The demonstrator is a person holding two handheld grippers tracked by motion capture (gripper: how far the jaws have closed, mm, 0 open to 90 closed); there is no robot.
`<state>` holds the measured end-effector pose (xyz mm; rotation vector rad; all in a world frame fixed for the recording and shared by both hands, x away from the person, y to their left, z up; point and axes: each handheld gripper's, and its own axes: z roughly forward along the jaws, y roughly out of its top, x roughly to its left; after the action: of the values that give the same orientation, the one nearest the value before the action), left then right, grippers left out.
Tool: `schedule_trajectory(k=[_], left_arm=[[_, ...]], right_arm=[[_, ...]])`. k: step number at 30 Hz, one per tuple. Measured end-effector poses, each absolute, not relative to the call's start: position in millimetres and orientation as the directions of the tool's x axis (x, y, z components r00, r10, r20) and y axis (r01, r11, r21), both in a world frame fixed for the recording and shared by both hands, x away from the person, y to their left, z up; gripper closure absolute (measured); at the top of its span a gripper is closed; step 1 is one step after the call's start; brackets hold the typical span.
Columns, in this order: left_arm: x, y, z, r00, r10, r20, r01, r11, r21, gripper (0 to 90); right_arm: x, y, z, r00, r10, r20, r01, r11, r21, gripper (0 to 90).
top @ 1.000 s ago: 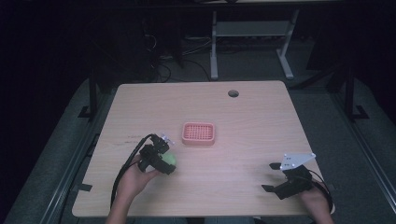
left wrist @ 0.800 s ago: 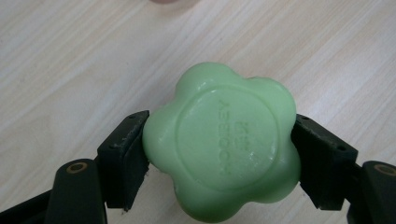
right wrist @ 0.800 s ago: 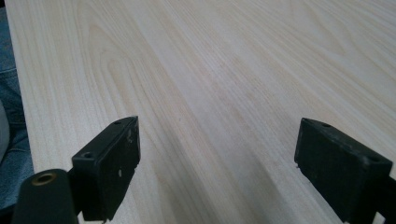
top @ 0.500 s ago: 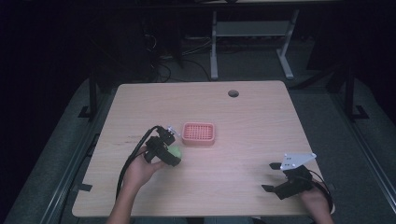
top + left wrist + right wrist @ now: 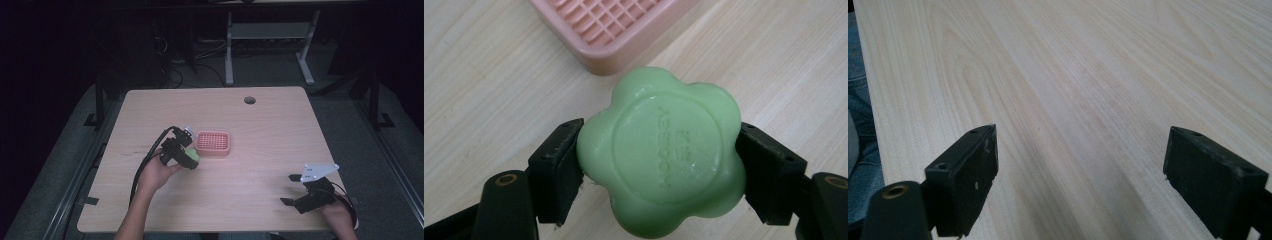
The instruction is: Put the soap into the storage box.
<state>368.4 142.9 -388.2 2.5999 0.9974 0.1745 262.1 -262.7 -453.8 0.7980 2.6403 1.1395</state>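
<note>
Carried forward since a second ago, toward the pink soap dish (image 5: 213, 143) just beyond the left gripper (image 5: 659, 165), pinching the green flower-shaped soap (image 5: 663, 155). Right gripper (image 5: 1078, 175) spread wide, idle over bare table (image 5: 270, 120). Best lowered flat, centred over the grid before release.

A light wood-grain table (image 5: 280, 130) is set at the centre of a dimly lit room, its rounded corners and a round cable hole (image 5: 249, 100) seen toward 12 o'clock. Grey floor (image 5: 395, 150) is spread around it at 3 and 9 o'clock. A white metal frame (image 5: 270, 35) with splayed feet is placed beyond the far edge at 12 o'clock, and loose cables (image 5: 175, 75) are tangled at 11 o'clock. The far background is left in darkness.
</note>
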Motion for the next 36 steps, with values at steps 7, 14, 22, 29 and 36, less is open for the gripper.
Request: schedule_trajectory(k=[7, 14, 22, 29, 36], left_arm=[[378, 136, -384, 0.743, 0.670, -0.013, 0.627, -0.688, 0.365, 26.8], [389, 126, -376, 0.749, 0.663, -0.005, 0.617, -0.695, 0.368, 26.7], [400, 118, -373, 0.749, 0.663, -0.001, 0.617, -0.697, 0.366, 26.7], [412, 114, -374, 0.736, 0.677, -0.022, 0.633, -0.677, 0.376, 26.7], [423, 112, -380, 0.728, 0.685, -0.029, 0.648, -0.672, 0.359, 26.7]], right_arm=[[262, -263, -453, -0.843, 0.534, 0.065, 0.413, 0.564, 0.715, 13.8], [262, -265, -453, -0.843, 0.534, 0.066, 0.411, 0.561, 0.718, 13.8], [261, -265, -453, -0.840, 0.538, 0.069, 0.413, 0.552, 0.724, 13.8], [261, -266, -452, -0.840, 0.538, 0.067, 0.410, 0.550, 0.727, 13.8], [260, -266, -452, -0.841, 0.537, 0.066, 0.408, 0.549, 0.730, 13.7]])
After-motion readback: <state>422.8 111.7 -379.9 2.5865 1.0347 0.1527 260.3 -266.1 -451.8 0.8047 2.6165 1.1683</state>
